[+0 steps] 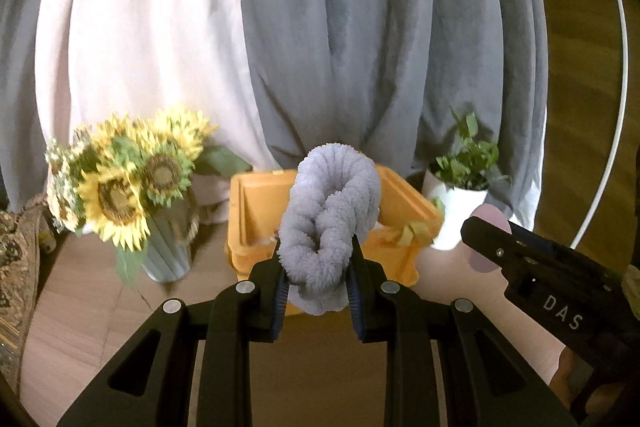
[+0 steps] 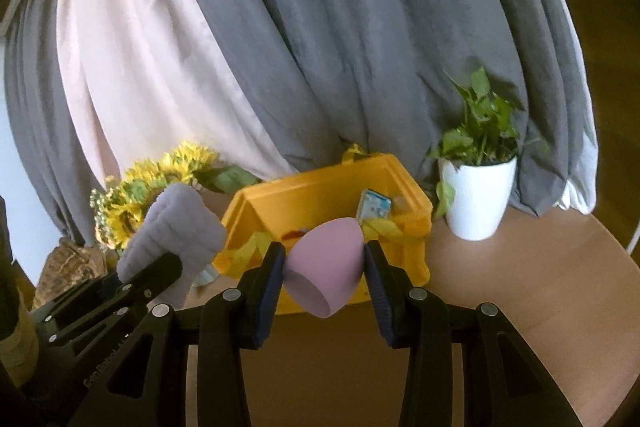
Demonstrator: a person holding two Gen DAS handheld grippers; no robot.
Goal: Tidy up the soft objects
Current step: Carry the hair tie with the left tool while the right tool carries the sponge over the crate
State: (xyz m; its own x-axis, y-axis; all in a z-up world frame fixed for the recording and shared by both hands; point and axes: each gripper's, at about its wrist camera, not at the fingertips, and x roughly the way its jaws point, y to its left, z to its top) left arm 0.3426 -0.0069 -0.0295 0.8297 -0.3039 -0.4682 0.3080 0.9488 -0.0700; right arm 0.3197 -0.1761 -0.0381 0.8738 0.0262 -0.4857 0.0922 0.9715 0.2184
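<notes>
Fluffy lilac scrunchie (image 1: pixel 330 223) sits pinched between the fingers (image 1: pixel 280 281) of the left gripper (image 1: pixel 316 267), held up off the tabletop (image 1: pixel 100 327) in front of the yellow bin (image 1: pixel 256 203). Same scrunchie shows in the right wrist view at far left (image 2: pixel 176 231), with the left gripper (image 2: pixel 132 279) clamped on it. Pink egg-shaped sponge (image 2: pixel 324 267) is squeezed between the fingers (image 2: pixel 378 275) of the right gripper (image 2: pixel 325 269), flat cut face turned down and toward the camera, also lifted clear of the tabletop (image 2: pixel 520 287). In the left wrist view the right gripper (image 1: pixel 480 227) enters from the right, sponge (image 1: pixel 490 243) partly hidden by it. Yellow bin (image 2: pixel 320 195) stands behind both grippers, open top; inside are a small blue-white carton (image 2: pixel 374 207) and yellow strap pieces (image 2: pixel 384 227) over the front rim. Sunflower bouquet (image 1: pixel 132 183) in a ribbed vase (image 1: pixel 168 251) stands left of the bin. Potted green plant (image 2: pixel 476 195) in a white pot stands right of the bin. Grey and pale pink curtains (image 1: pixel 320 27) hang behind everything.
</notes>
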